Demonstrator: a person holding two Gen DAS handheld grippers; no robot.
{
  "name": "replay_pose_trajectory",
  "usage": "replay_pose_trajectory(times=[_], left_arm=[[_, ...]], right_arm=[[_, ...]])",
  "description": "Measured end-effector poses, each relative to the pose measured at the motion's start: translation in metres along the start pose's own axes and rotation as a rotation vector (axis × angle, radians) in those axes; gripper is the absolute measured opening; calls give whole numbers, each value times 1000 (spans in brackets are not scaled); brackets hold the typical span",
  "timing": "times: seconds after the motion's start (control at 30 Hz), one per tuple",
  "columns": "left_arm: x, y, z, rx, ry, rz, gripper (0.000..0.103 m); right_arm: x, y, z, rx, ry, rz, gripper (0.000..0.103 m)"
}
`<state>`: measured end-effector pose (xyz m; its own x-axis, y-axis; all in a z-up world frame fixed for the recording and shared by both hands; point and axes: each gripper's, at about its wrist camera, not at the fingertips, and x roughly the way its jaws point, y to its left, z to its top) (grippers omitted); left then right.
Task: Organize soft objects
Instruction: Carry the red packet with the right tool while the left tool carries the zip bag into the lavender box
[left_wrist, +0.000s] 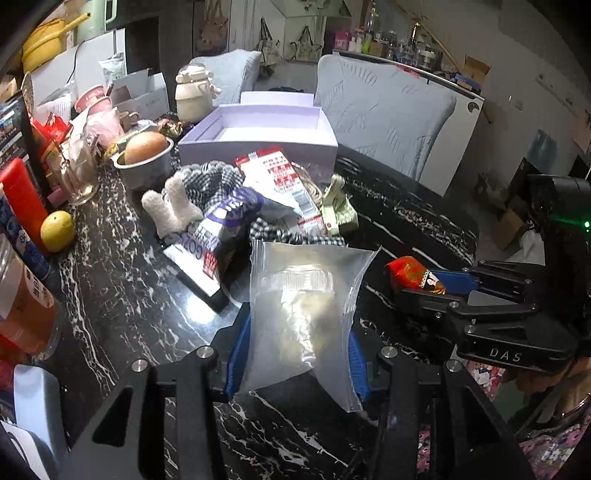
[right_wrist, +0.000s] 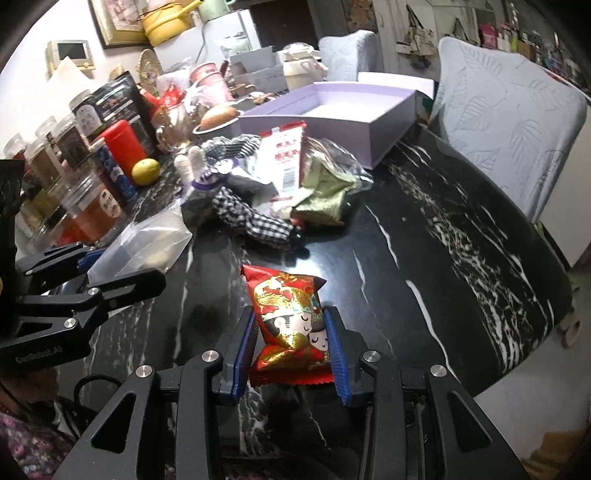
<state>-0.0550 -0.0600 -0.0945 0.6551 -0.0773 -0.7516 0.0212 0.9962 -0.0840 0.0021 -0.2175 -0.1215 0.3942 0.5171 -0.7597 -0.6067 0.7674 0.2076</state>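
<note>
Soft packets are in both of my grippers. My left gripper (left_wrist: 295, 350) has its blue pads closed in against the sides of a clear zip bag (left_wrist: 303, 310); what's inside is a pale, blurry lump I can't identify, and the bag hides the pads' inner faces. My right gripper (right_wrist: 291, 339) pinches a red snack packet (right_wrist: 291, 325) with a cartoon face. That face shows only in the right wrist view — from the left wrist view the packet (left_wrist: 410, 275) is just a red end sticking out past the right gripper (left_wrist: 424, 284).

Farther along the black marble table (right_wrist: 424, 240) lies the heap: a checked cloth (right_wrist: 255, 218), a white fuzzy glove (left_wrist: 170, 210), a red-and-white sachet (left_wrist: 277, 170) and a green pouch (right_wrist: 325, 192), overlapping so that I can't tell their edges apart. Behind the heap stands an open lavender box (left_wrist: 258, 142); its floor is partly hidden by its near wall. A lemon (left_wrist: 57, 230) sits at the left — beside jars that the frame cuts off.
</note>
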Motion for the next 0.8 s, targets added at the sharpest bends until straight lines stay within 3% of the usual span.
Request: replay_pose_trajectory(times=[0.27, 0.8], left_arm=[[-1, 5, 19, -18, -31, 13, 45], [2, 14, 91, 29, -171, 5, 45]], right_arm=[[-9, -1, 19, -4, -43, 11, 36], [-23, -13, 80, -16, -145, 27, 36]])
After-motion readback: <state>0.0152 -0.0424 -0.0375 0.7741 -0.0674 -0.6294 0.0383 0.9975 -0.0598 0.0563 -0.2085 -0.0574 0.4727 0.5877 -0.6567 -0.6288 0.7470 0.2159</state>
